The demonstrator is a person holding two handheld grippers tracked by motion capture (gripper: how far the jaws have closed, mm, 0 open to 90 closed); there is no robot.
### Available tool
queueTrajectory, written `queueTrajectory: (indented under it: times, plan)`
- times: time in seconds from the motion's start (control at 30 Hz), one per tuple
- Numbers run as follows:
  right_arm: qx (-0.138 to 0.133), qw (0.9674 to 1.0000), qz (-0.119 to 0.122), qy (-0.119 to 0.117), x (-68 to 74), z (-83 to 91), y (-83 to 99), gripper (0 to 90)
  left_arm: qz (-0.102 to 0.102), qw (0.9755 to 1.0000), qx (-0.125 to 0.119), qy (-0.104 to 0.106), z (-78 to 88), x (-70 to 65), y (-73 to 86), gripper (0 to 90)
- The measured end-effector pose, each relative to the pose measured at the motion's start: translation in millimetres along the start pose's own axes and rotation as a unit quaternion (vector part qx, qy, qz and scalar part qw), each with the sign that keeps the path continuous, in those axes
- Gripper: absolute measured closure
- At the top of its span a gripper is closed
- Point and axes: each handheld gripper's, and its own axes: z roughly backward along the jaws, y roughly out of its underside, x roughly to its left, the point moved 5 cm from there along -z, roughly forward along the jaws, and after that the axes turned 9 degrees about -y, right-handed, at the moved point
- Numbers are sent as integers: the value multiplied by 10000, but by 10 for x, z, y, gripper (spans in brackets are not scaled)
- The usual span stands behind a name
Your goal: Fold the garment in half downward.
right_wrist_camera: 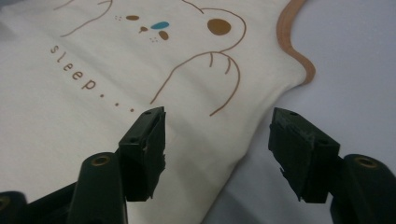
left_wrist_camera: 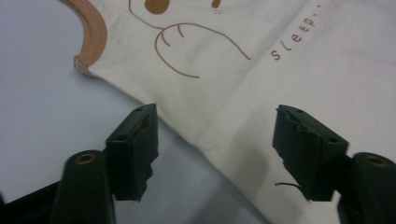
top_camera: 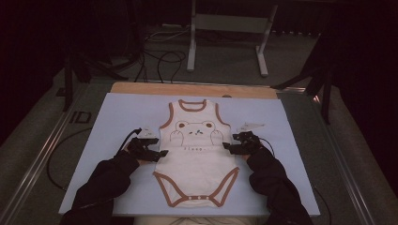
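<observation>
Nearest the person, two dark-sleeved forearms enter from the bottom of the high view, each hand bearing a tool. Between them a cream baby bodysuit [top_camera: 196,159] lies flat, front up, on the pale blue sheet [top_camera: 117,117] that covers the counter; its snap-fastened crotch points toward the person and its brown-trimmed neckline points away.

Left tool [top_camera: 162,153]: set at the bodysuit's left side seam, at waist height. Seen from the left gripper view, the jaws stand apart and straddle the garment's edge, one pad [left_wrist_camera: 135,147] over the blue sheet and the other over the cream cloth. The pads do not press on the fabric, so this tool is released.

Right tool [top_camera: 226,146]: set at the opposite side seam, level with the left one. Its own view shows the same arrangement mirrored, one pad [right_wrist_camera: 145,149] over the cloth and the other over the sheet, with the edge between them and nothing clamped.

Farther up the garment sit the word "sleep..." [right_wrist_camera: 88,81], then a printed bear face [top_camera: 195,129] with raised paws.

Beyond the sheet, the wooden counter edge [top_camera: 187,89] shows, then a white metal stand [top_camera: 230,33] and loose cables [top_camera: 164,61] on the grey floor.
</observation>
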Motion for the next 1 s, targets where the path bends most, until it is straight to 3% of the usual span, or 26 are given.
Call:
queueTrajectory:
  times: [0.07, 0.4, 0.53, 0.83, 1.0]
  plan:
    - [18, 10000, 8, 12, -10, -10, 8, 401, 6, 10000, 55, -82, -17, 14, 2, 383]
    - [153, 9999, 1, -31, -10, -40, 43, 535, 27, 9999, 117, -106, -90, 0, 13, 528]
    - [308, 9995, 66, -2, -7, -65, 73, 576, -26, 9998, 187, -73, -86, -21, 6, 567]
    - [371, 9992, 102, 101, 9, -69, 73, 719, -10, 9998, 189, -12, -103, -55, -9, 699]
    - [395, 9991, 173, 59, 23, -75, 69, 852, 33, 9997, 235, 111, -112, -84, -25, 865]
